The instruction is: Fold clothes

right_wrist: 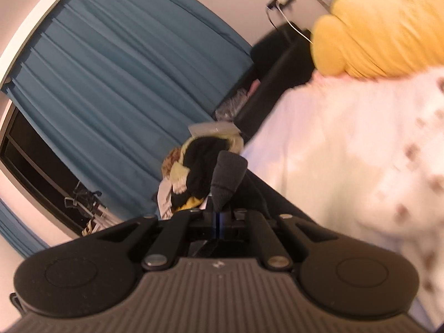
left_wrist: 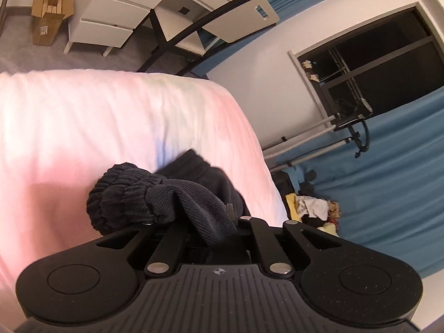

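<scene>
A dark navy knit garment [left_wrist: 155, 194] with a ribbed cuff is bunched up over my left gripper [left_wrist: 211, 219], which is shut on its fabric above the pale pink bed cover [left_wrist: 97, 127]. More of the dark cloth [left_wrist: 211, 166] trails down toward the bed's right edge. In the right wrist view, my right gripper [right_wrist: 219, 213] is shut on another dark end of the garment [right_wrist: 229, 174], which sticks up from the jaws. The fingertips of both grippers are hidden by cloth.
A heap of mixed clothes [right_wrist: 194, 172] lies beside the bed, also seen as the clothes heap [left_wrist: 316, 208]. Blue curtains [right_wrist: 119, 83] hang behind. A yellow pillow [right_wrist: 374, 36] lies on the white spotted bedding [right_wrist: 360, 152]. A white drawer unit [left_wrist: 111, 14], a desk and a cardboard box [left_wrist: 50, 11] stand beyond the bed.
</scene>
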A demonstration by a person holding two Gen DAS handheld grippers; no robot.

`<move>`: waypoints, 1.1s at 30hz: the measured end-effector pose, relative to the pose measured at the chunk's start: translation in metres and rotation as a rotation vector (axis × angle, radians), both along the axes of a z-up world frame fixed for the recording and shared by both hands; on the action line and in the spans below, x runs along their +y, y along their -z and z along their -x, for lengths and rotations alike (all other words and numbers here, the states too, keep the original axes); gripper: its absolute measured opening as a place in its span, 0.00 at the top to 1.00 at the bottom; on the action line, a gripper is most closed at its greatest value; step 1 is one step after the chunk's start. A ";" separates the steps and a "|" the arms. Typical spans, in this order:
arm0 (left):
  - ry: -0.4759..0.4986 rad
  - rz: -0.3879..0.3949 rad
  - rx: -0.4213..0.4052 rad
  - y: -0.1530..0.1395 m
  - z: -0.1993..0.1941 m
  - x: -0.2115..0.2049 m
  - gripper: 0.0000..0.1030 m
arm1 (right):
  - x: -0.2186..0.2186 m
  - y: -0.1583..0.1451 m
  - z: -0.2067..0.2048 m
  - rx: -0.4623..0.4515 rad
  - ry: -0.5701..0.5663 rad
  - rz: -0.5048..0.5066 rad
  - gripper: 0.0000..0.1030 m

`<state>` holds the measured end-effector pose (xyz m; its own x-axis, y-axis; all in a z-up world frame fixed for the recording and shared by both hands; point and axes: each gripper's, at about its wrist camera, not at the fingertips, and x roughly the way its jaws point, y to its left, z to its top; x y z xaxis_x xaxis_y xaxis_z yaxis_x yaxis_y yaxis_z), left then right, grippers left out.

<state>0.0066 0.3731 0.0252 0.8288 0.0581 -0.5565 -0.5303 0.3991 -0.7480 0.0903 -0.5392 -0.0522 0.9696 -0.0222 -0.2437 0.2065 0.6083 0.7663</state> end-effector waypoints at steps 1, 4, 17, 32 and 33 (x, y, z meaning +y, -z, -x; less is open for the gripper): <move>-0.002 -0.003 0.011 -0.001 -0.014 0.002 0.93 | 0.001 -0.006 -0.015 0.000 0.007 0.004 0.97; -0.010 -0.019 0.049 -0.003 -0.062 0.007 0.92 | 0.009 -0.010 -0.074 0.018 0.018 0.009 0.97; -0.023 -0.113 0.290 0.063 -0.261 0.027 0.83 | 0.053 0.072 -0.302 0.285 0.042 0.066 0.97; 0.182 -0.335 0.057 0.027 -0.182 -0.030 0.09 | 0.092 0.046 -0.231 0.158 -0.076 0.172 0.32; 0.177 -0.313 0.032 0.028 -0.168 -0.037 0.09 | 0.094 0.045 -0.217 0.141 -0.069 0.151 0.32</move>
<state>0.1741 0.3361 -0.0027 0.8237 0.0874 -0.5603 -0.4538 0.6940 -0.5589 0.3074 -0.4447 -0.0970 0.9268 -0.0038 -0.3756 0.2590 0.7306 0.6318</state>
